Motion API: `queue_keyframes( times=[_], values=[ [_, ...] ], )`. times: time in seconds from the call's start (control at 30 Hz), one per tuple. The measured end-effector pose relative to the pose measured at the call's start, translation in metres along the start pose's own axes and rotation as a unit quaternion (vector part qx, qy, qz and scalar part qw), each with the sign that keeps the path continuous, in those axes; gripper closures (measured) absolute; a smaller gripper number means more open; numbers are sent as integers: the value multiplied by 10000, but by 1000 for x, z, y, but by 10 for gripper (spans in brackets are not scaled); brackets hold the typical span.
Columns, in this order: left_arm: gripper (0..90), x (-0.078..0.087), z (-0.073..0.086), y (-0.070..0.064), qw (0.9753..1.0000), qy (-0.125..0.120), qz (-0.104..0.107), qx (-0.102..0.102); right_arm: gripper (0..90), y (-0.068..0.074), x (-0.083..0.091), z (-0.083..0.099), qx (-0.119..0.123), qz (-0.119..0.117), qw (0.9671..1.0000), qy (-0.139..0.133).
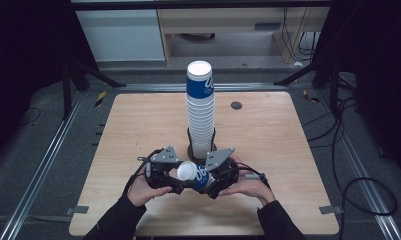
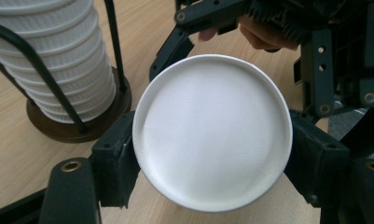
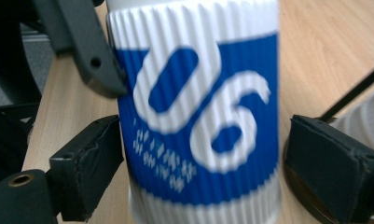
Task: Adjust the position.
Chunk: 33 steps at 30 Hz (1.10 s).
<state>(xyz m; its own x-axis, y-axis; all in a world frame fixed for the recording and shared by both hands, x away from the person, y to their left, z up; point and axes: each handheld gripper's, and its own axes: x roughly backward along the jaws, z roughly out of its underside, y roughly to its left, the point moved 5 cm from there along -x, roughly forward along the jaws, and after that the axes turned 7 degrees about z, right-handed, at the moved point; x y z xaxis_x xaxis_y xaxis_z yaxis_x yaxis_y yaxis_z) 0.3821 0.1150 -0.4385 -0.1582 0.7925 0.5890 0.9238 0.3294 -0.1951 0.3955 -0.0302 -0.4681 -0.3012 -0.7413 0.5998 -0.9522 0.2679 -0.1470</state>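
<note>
Looks like lab or test bay: bare wooden table (image 1: pixel 138 130) inside black metal frame (image 1: pixel 68 75), floor rails (image 1: pixel 43 165), loose cables (image 1: pixel 348 150) on grey carpet, dark surround, plain cabinets (image 1: pixel 120 32) behind.

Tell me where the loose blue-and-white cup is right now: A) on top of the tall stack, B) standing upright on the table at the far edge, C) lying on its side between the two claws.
C: the loose cup lies on its side between the left claw and the right claw, in front of the cup stack.
</note>
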Motion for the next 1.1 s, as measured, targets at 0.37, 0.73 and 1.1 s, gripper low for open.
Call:
queue_keyframes(
  times=[0.37, 0.73, 1.1],
  values=[
    [268, 23, 0, 17, 9984, -500, -216, 175, 98, -18, 33, 6, -583, 315, 9964, -529],
    [268, 35, -6, 16, 9924, -1217, 65, 163, 99, -29, 45, 14, -1155, 291, 9883, -957],
    [269, 32, -11, 6, 9899, -1374, 357, 22, 94, -23, 38, 10, -1214, -103, 9858, -1153]
  ],
)
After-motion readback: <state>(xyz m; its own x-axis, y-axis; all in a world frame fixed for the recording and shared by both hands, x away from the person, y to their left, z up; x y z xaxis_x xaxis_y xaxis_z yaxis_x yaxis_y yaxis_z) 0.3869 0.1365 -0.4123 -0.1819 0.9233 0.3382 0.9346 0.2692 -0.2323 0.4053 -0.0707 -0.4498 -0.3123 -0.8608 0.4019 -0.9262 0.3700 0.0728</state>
